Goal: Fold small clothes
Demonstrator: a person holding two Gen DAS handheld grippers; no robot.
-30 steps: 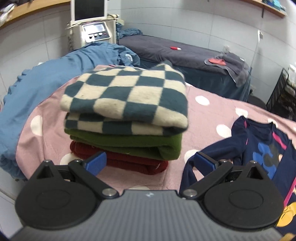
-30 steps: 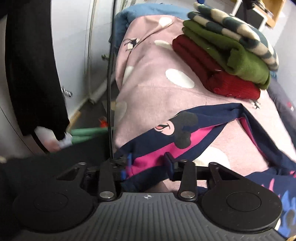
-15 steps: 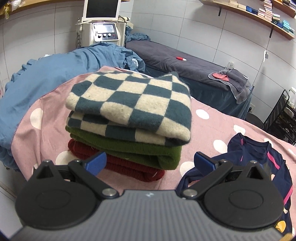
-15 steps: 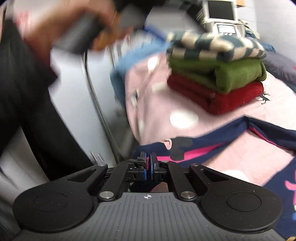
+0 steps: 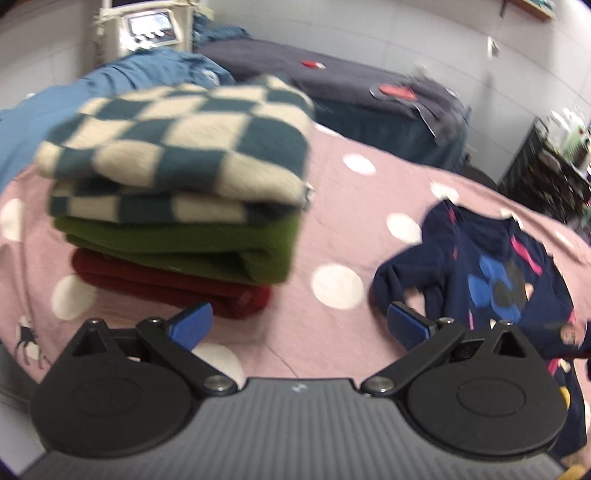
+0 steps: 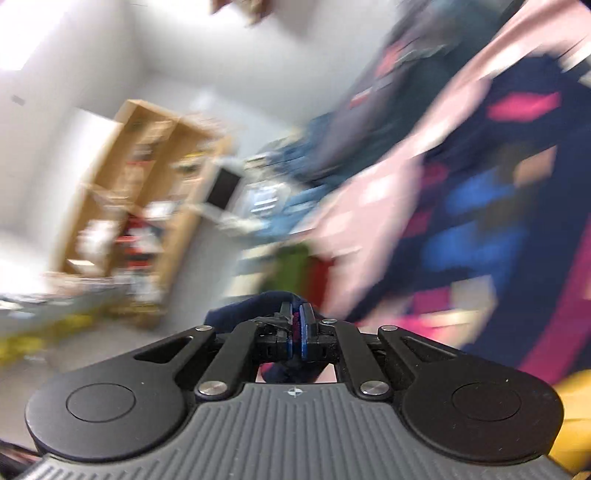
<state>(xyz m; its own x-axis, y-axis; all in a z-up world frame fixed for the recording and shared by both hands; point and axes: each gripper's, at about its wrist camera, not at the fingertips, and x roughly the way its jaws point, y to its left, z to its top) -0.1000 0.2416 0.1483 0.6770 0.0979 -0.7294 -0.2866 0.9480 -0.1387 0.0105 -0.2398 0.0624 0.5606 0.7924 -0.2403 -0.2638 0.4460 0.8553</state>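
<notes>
A pink bedspread with white spots point(image 5: 354, 229) covers the bed, and everything else sits in relation to it. On its left part stands a neat stack of folded knits: a dark red one point(image 5: 166, 284) at the bottom touching the spread, a green one point(image 5: 184, 247) on that, and a teal-and-cream checked one point(image 5: 177, 147) on top, its edges overhanging the green layer a little. Behind the stack, off the far left edge of the spread, lies a rumpled blue cover point(image 5: 110, 85), and beyond that a pale machine with a small screen point(image 5: 151, 29) stands against the wall. Further right, past the far edge of the spread, there is a second bed in dark grey point(image 5: 351, 85).

The left gripper point(image 5: 299, 325) hangs just above the near edge of the spread, its blue-padded fingers point(image 5: 192, 325) spread wide with nothing between them; the left one is near the red knit, the right one near the navy garment's sleeve.

On the right part of the spread lies the small navy top with pink stripes and a blue cartoon print point(image 5: 495, 273), spread loosely and rumpled, well apart from the stack.

The right gripper point(image 6: 297, 325) has its jaws pressed together on a fold of navy cloth that bulges out around the pads. That view is badly smeared; I can only make out the navy and pink fabric point(image 6: 498, 221) filling its right side and a wooden shelf unit point(image 6: 147, 184) to the left.
</notes>
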